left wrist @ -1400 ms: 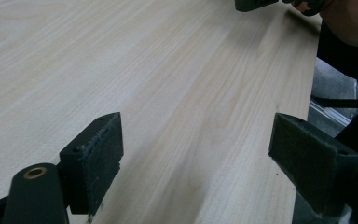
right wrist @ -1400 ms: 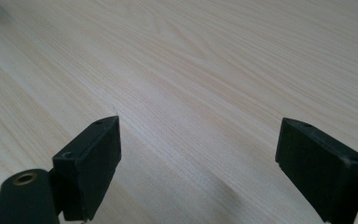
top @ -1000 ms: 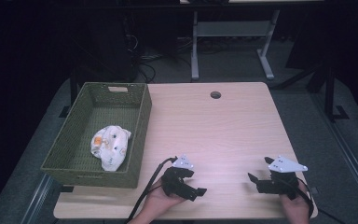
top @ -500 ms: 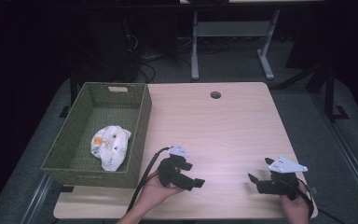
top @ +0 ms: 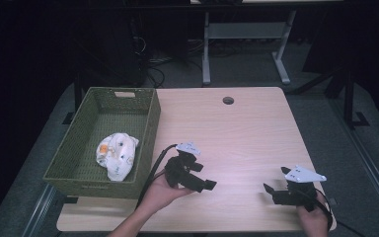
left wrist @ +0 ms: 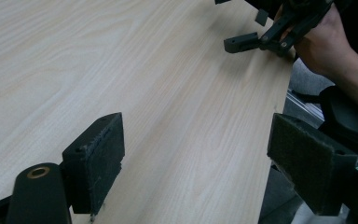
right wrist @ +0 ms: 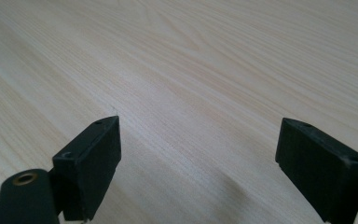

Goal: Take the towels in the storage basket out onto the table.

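The left hand-held gripper was held in the person's left hand above the near part of the desk, its grey plate on top and its cable trailing back toward the desk's near edge. In the left gripper view its 2 padded jaws stood wide apart with nothing but bare wood grain between them; they pointed across the desk toward the right hand-held gripper, seen farther off at the desk's edge.

The right hand-held gripper sat low over the desk near its near right corner, gripped by the right hand. In the right gripper view its jaws were likewise spread wide and held nothing, with light wood beneath. The 2 grippers were well apart from each other.

At the left end of the desk stood a green woven basket, just beside the left hand. Inside it, toward the near end, lay a crumpled white cloth with small dark spots and an orange patch; it may have been a piece of clothing, though the print was too small to make out.

A round hole sat near the desk's far edge.
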### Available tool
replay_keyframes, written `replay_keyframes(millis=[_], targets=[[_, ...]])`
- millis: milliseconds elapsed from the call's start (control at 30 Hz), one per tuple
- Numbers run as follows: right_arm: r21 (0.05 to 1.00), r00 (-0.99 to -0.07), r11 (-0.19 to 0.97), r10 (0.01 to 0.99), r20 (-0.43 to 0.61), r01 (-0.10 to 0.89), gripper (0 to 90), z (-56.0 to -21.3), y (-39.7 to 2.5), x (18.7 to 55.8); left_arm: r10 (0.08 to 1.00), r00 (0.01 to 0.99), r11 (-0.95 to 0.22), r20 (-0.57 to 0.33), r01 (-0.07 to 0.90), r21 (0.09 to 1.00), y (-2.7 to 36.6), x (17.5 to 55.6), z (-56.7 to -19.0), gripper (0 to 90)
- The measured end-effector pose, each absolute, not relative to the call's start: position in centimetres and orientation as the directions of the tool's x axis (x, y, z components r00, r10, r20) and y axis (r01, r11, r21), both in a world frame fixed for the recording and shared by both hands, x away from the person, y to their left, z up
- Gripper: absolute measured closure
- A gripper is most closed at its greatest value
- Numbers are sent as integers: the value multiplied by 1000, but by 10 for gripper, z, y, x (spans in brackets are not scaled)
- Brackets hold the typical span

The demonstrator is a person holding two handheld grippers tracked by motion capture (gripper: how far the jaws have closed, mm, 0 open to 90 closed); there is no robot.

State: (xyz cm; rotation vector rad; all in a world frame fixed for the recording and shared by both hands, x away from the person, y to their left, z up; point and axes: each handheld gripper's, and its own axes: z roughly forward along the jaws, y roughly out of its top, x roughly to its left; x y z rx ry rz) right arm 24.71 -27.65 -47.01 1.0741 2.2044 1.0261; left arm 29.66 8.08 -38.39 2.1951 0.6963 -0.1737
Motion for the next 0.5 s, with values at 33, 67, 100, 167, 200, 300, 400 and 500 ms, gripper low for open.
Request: replay_keyframes(millis=[33, 67, 100, 167, 200, 300, 400, 500], targets=[[791, -579, 412, 810, -92, 451, 137, -470, -276, 247, 423, 840, -523, -340, 532, 665, 81, 297, -381, 183], [792, -580, 413, 810, -93, 450, 137, -470, -276, 247, 420, 843, -527, -335, 527, 666, 81, 297, -377, 183], [792, -580, 414, 809, -94, 449, 137, -470, -276, 247, 418, 845, -531, -334, 525, 665, 81, 298, -375, 183], [792, -579, 413, 810, -93, 450, 137, -470, -277, 247, 415, 846, -536, -336, 525, 661, 81, 299, -371, 183], [792, -578, 412, 811, -92, 451, 137, -470, -277, 247, 407, 847, -541, -341, 525, 658, 82, 300, -368, 183], [793, -578, 412, 810, -94, 449, 137, -470, -277, 247, 395, 847, -549, -356, 529, 648, 84, 303, -363, 183], [794, -578, 413, 810, -96, 446, 137, -470, -278, 247, 390, 844, -565, -367, 534, 629, 87, 307, -359, 183], [794, -578, 413, 810, -96, 446, 137, -470, -278, 248, 392, 838, -567, -380, 545, 618, 93, 312, -352, 183]])
